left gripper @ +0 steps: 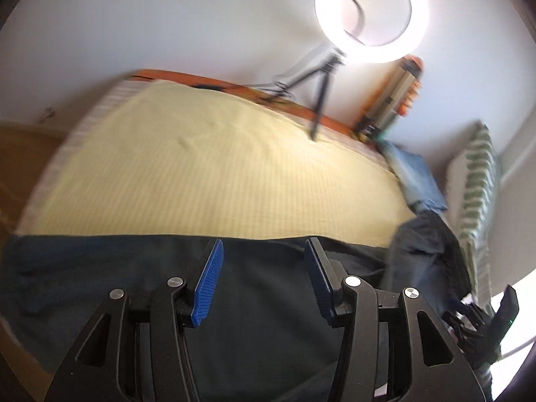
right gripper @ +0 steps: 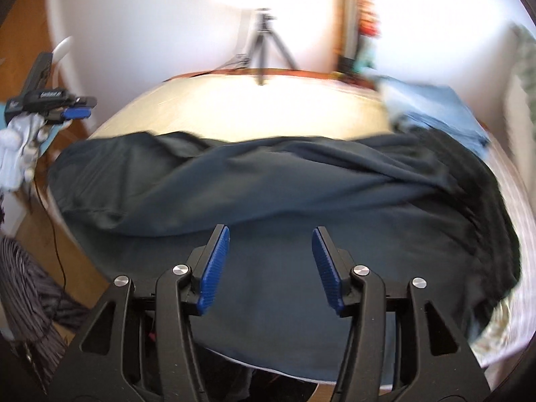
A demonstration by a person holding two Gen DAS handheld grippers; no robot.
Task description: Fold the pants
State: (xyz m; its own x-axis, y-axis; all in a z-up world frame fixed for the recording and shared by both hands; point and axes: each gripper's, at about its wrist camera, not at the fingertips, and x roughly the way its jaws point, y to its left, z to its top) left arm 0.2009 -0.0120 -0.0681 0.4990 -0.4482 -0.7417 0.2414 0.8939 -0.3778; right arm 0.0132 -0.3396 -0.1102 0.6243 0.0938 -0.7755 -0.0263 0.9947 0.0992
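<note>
Pants (right gripper: 274,197), one dark navy pair of soft, thin cloth, lie spread in loose wrinkles across the near half of the table, over a pale yellow ribbed cover (left gripper: 214,174) that I see bare beyond them. I count two grippers, each with two black arms ending in blue ridged pads. My left gripper (left gripper: 264,284) is released, its pads wide apart above the dark cloth with nothing between them; my right gripper (right gripper: 270,268) is likewise spread open over the flat near part of the pants, gripping nothing. From the right view I also see the left gripper off past the table's left edge, held in a light gloved hand (right gripper: 20,147). One folded light blue garment (right gripper: 435,114) rests at the far right of the table, touching the pants' bunched dark end. One glowing ring light (left gripper: 372,13) stands on one black tripod (left gripper: 315,100) at the far edge.
</note>
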